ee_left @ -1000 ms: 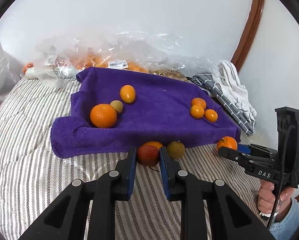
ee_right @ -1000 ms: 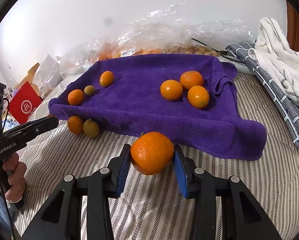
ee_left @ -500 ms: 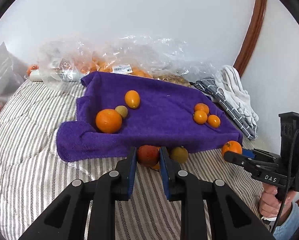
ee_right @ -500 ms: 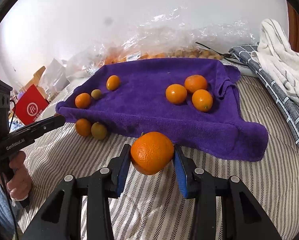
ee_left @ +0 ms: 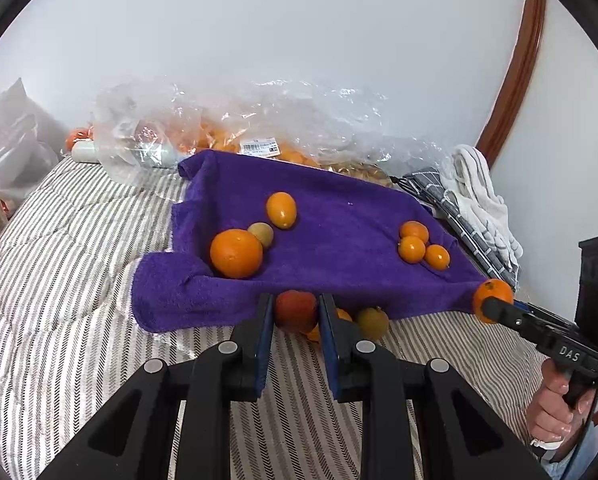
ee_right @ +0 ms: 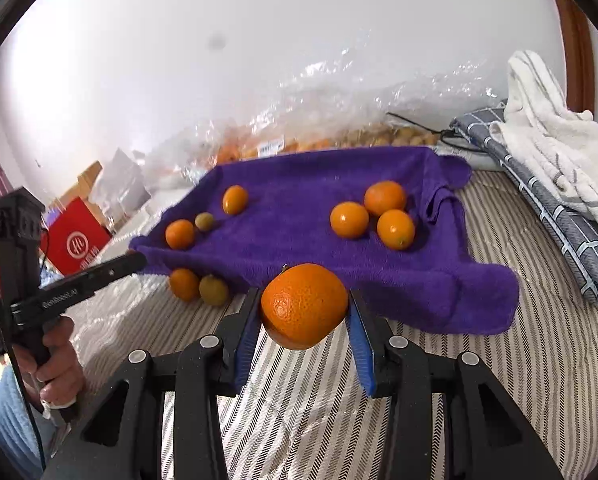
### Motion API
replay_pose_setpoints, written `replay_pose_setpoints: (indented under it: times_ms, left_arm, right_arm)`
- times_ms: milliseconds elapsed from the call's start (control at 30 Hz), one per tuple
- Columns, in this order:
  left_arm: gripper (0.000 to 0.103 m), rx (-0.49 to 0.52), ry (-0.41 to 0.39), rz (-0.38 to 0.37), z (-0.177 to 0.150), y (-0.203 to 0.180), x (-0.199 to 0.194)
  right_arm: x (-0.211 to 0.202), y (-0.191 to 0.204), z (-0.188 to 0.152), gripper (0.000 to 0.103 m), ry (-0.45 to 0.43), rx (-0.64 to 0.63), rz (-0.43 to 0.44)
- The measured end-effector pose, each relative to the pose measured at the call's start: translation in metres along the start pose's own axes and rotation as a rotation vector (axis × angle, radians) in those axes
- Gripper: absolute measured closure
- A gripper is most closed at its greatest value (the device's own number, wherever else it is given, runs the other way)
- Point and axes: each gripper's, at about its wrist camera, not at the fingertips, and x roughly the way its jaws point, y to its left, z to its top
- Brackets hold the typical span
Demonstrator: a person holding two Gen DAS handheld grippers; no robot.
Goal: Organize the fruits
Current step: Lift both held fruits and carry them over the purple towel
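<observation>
A purple towel [ee_left: 339, 224] [ee_right: 299, 216] lies on the striped bed with several fruits on it. At its left are a big orange [ee_left: 236, 253], a small greenish fruit [ee_left: 261, 234] and an oval kumquat [ee_left: 281, 210]. Three small oranges [ee_left: 413, 242] [ee_right: 373, 214] sit at its right. My left gripper [ee_left: 295, 312] is shut on a reddish fruit [ee_left: 295, 310], lifted at the towel's front edge. My right gripper [ee_right: 304, 308] is shut on a large orange [ee_right: 304, 305] above the bed. An orange fruit [ee_right: 183, 283] and a greenish one [ee_right: 214, 290] lie on the bed by the towel.
Clear plastic bags of fruit [ee_left: 259, 132] lie behind the towel against the wall. Folded grey and white cloths [ee_right: 551, 168] lie to the right. A red box [ee_right: 75, 240] and cartons stand at the bed's left side.
Both grippers have risen with their fruits. The left one lifted the reddish fruit off the bed; the right one carried the orange up toward the towel's front edge.
</observation>
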Motion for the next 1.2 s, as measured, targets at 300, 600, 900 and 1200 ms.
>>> replay_pose_setpoints:
  times_ms: [300, 600, 900, 1200]
  left_arm:
    - [0.081, -0.033, -0.033, 0.027, 0.005, 0.011, -0.005]
    - [0.081, -0.081, -0.052, 0.015, 0.009, 0.021, -0.011]
    - [0.081, -0.105, -0.066, 0.017, 0.011, 0.027, -0.015]
    - [0.081, -0.102, -0.055, 0.051, 0.010, 0.029, -0.009]
  right_arm:
    - [-0.004, -0.004, 0.004, 0.061, -0.023, 0.016, -0.009]
    - [-0.006, -0.001, 0.015, 0.061, -0.025, 0.035, -0.026]
    - [-0.008, 0.013, 0.052, 0.061, -0.060, -0.026, -0.065]
    - [0.014, 0.010, 0.074, 0.061, -0.071, -0.011, -0.030]
